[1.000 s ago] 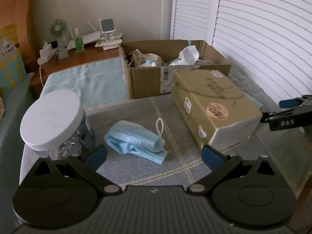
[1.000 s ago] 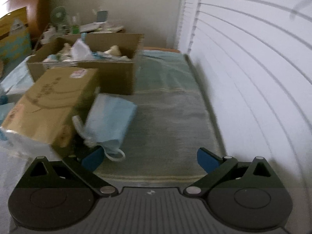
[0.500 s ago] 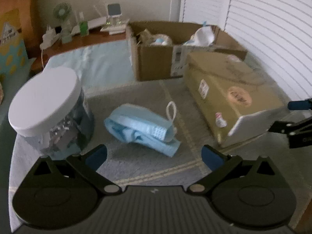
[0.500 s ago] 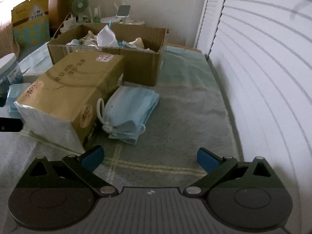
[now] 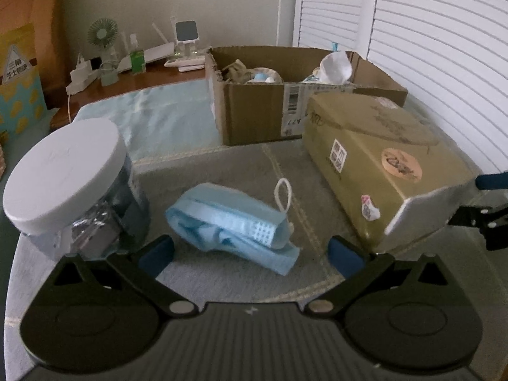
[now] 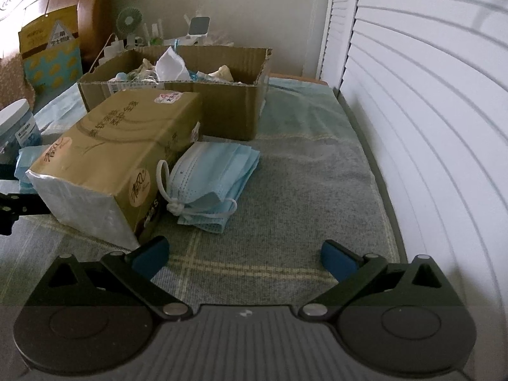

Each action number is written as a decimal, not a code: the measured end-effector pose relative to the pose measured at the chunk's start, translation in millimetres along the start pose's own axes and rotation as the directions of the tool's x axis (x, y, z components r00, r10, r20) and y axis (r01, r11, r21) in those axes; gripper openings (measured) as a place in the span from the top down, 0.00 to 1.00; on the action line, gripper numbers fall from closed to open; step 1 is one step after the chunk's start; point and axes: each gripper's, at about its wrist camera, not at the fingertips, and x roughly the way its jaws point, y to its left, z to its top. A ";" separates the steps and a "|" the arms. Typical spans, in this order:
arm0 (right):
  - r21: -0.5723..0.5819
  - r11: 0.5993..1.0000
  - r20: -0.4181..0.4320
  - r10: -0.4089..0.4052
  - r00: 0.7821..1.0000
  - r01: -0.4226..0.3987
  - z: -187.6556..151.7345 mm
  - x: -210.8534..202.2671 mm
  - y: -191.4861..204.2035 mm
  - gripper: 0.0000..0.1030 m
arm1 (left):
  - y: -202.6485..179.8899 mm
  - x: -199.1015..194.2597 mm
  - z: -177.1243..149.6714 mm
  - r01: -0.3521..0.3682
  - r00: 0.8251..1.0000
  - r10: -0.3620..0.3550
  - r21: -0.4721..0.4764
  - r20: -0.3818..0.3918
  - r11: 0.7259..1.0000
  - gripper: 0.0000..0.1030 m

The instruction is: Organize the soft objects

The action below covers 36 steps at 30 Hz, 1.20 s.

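A crumpled bundle of blue face masks lies on the grey blanket just beyond my left gripper, which is open and empty. A second stack of blue masks, tied with a white loop, lies beside the gold tissue pack, in front of my right gripper, which is open and empty. An open cardboard box holding soft items stands behind; it also shows in the right wrist view. The tissue pack shows in the left wrist view.
A clear jar with a white lid stands at the left. A wooden shelf with a small fan and gadgets is at the back. White louvred doors run along the right. My right gripper shows in the left wrist view.
My right gripper has pulled back and up from the mask stack, which now lies farther ahead. My left gripper has edged closer to the crumpled masks.
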 end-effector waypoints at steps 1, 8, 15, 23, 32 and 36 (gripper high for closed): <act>0.001 1.000 0.003 -0.001 1.000 0.001 -0.3 0.0 0.0 0.00 | -0.6 0.9 1.2 0.001 1.000 -0.001 0.002 -0.002 1.000 0.01; 0.007 1.000 0.021 -0.008 1.000 0.008 -2.8 -1.9 0.3 0.00 | 2.6 0.8 1.0 -0.052 0.999 0.052 -0.030 0.014 0.998 0.01; 0.000 1.000 0.022 -0.013 1.000 0.013 -2.0 -1.8 1.3 0.00 | 0.5 2.3 3.8 -0.044 0.998 0.045 -0.034 0.034 0.998 0.12; -0.068 0.998 0.043 -0.005 0.999 0.008 9.2 5.8 9.8 0.02 | 0.3 1.7 3.6 -0.042 0.998 0.043 -0.043 0.034 0.998 0.12; -0.054 0.998 0.055 -0.032 0.998 0.034 12.8 4.7 0.4 0.24 | -0.2 1.9 3.6 -0.043 0.999 0.044 -0.044 0.030 0.998 0.13; -0.020 0.998 0.046 -0.051 0.998 0.052 12.2 1.2 -7.5 0.37 | -1.5 1.2 3.3 -0.048 0.998 0.049 -0.042 0.031 0.998 0.14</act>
